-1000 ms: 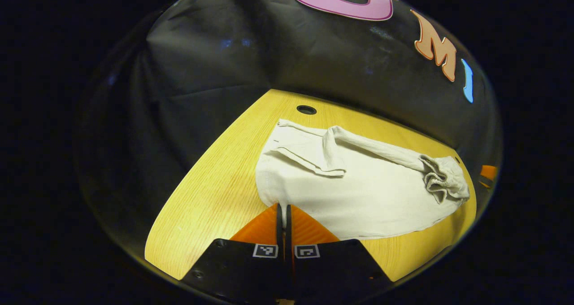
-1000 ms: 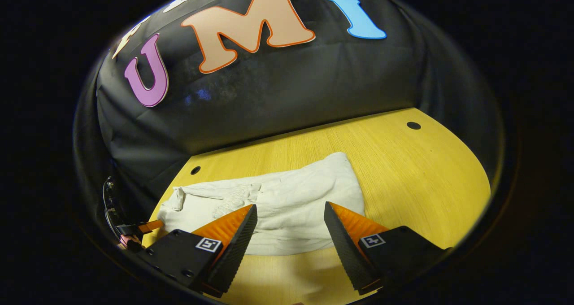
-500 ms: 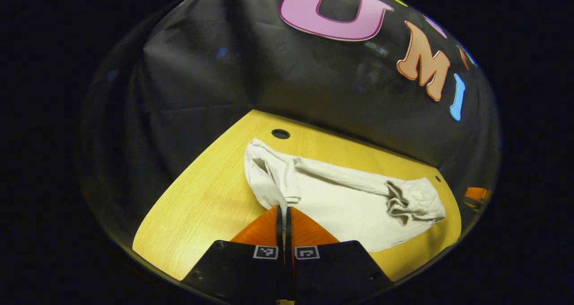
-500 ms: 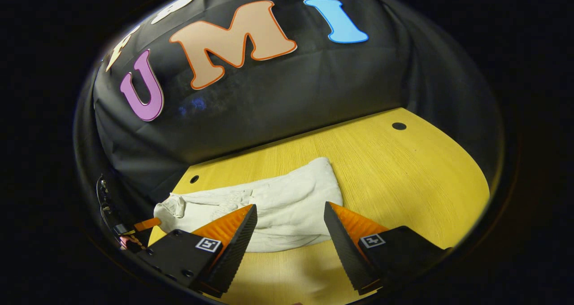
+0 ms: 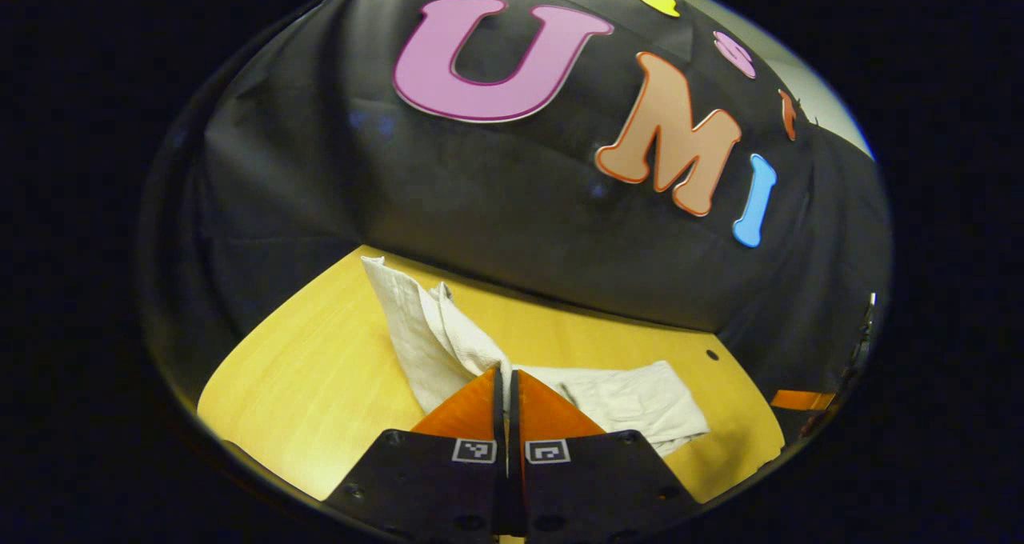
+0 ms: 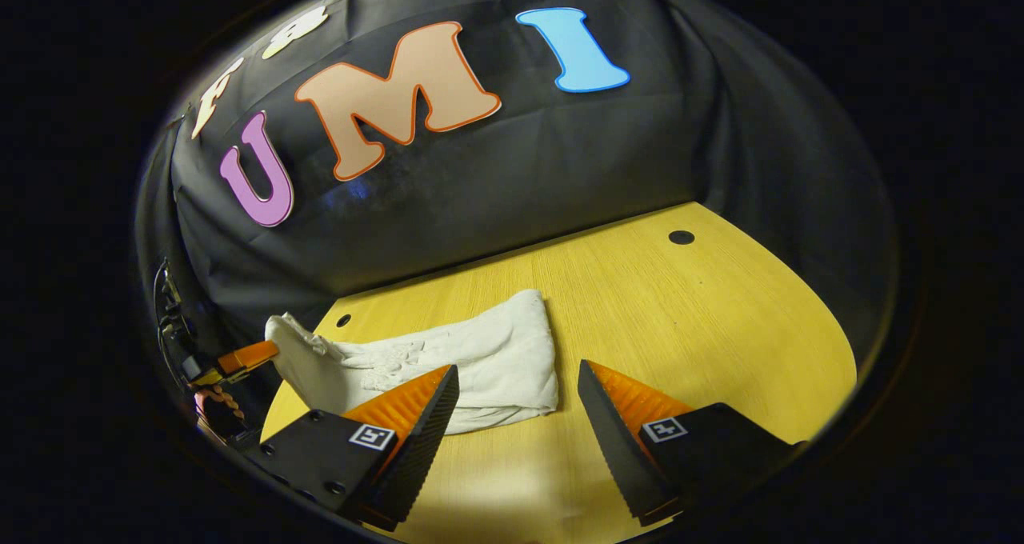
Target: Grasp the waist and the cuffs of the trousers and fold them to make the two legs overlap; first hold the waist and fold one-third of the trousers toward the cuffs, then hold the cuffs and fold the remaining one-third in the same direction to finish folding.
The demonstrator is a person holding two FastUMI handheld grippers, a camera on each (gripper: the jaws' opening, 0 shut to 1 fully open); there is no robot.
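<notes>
Left gripper point(image 5: 506, 380) is clamped on one end of the cream trousers point(image 6: 480, 360), lifted off the wooden table point(image 6: 680, 320). Right gripper point(image 6: 516, 404) stands wide, holding nothing. Risk: with one end unsupported, the fabric may bunch and misalign the fold.

matt woven cloth trousers point(image 6: 480, 360); smooth wood-grain table point(image 6: 704, 328).
</notes>
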